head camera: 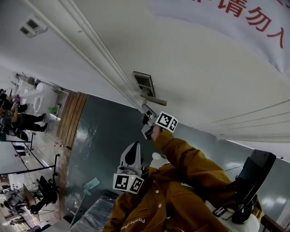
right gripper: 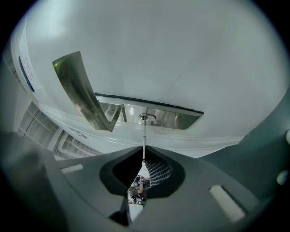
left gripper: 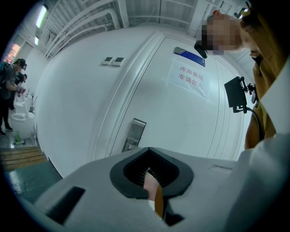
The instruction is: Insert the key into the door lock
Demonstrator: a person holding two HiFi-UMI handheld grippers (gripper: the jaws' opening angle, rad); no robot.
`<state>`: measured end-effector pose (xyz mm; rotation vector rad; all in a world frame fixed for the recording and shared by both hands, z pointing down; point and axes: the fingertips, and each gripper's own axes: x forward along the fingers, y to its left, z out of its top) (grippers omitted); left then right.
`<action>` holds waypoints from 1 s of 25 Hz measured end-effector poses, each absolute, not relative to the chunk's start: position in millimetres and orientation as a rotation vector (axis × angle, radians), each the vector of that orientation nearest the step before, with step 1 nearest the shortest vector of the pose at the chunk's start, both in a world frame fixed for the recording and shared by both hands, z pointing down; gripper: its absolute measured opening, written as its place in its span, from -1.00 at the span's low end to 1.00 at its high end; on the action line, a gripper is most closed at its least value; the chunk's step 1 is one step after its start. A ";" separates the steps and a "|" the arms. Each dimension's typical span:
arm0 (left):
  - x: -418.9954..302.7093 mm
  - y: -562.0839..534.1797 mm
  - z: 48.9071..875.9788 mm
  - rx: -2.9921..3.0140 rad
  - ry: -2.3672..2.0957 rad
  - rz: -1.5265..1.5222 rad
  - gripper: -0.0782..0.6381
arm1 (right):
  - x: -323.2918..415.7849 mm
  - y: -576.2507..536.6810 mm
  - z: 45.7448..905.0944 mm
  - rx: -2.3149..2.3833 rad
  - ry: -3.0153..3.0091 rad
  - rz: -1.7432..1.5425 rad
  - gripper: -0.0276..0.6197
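Note:
The white door (head camera: 204, 77) carries a steel lock plate (head camera: 144, 84) with a lever handle (head camera: 152, 100). My right gripper (head camera: 147, 121) is held up level just below the handle. In the right gripper view it (right gripper: 143, 159) is shut on a thin silver key (right gripper: 144, 145). The key's tip meets the round keyhole (right gripper: 146, 118) in the plate (right gripper: 176, 118), right of the handle (right gripper: 79, 88); how deep it sits I cannot tell. My left gripper (head camera: 131, 156) hangs back near my chest. Its jaws (left gripper: 152, 174) look shut with nothing in them, pointing toward the lock plate (left gripper: 135, 132).
A sign with red lettering (head camera: 235, 13) hangs on the door. A dark green floor (head camera: 104, 145) and a wooden platform (head camera: 72, 115) lie by the door. Other people (head camera: 18, 118) stand far off at the left. A black device (head camera: 253, 176) sits by my right shoulder.

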<state>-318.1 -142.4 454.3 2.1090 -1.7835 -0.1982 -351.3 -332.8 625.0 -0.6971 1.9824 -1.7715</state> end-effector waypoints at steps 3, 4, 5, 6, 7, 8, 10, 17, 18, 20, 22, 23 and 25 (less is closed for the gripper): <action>-318.1 -142.8 455.3 2.106 -1.786 -0.198 -0.79 | -350.3 -332.0 624.2 -0.693 1.976 -1.772 -0.83; -318.6 -142.8 455.4 2.103 -1.787 -0.200 -0.79 | -349.9 -331.8 623.6 -0.693 1.973 -1.772 -0.83; -319.3 -142.9 455.5 2.100 -1.789 -0.201 -0.79 | -349.5 -332.0 622.5 -0.693 1.971 -1.771 -0.83; -319.9 -143.0 455.6 2.097 -1.790 -0.203 -0.79 | -349.1 -332.7 621.3 -0.692 1.970 -1.769 -0.83; -320.5 -143.1 455.7 2.095 -1.790 -0.205 -0.79 | -348.9 -333.5 620.2 -0.692 1.969 -1.769 -0.83; -320.9 -143.2 455.9 2.094 -1.789 -0.206 -0.79 | -349.1 -334.4 619.6 -0.691 1.970 -1.771 -0.83; -320.6 -143.9 456.1 2.094 -1.785 -0.206 -0.79 | -350.3 -335.7 620.2 -0.693 1.983 -1.775 -0.83; -320.4 -144.6 454.7 2.089 -1.797 -0.197 -0.79 | -349.0 -352.2 618.5 -0.690 1.893 -1.782 -0.83; -321.3 -143.8 454.5 2.085 -1.802 -0.195 -0.79 | -348.2 -358.3 618.1 -0.693 1.858 -1.783 -0.83; -323.4 -141.2 453.9 2.079 -1.817 -0.189 -0.79 | -346.4 -366.9 617.9 -0.702 1.816 -1.775 -0.83; -328.2 -137.3 454.4 2.065 -1.835 -0.187 -0.79 | -346.7 -367.6 618.3 -0.708 1.829 -1.760 -0.83; -331.2 -135.7 455.0 2.056 -1.843 -0.189 -0.79 | -347.5 -367.5 618.2 -0.710 1.839 -1.753 -0.83; -335.5 -133.8 455.9 2.044 -1.853 -0.195 -0.79 | -349.1 -368.0 617.8 -0.718 1.852 -1.739 -0.82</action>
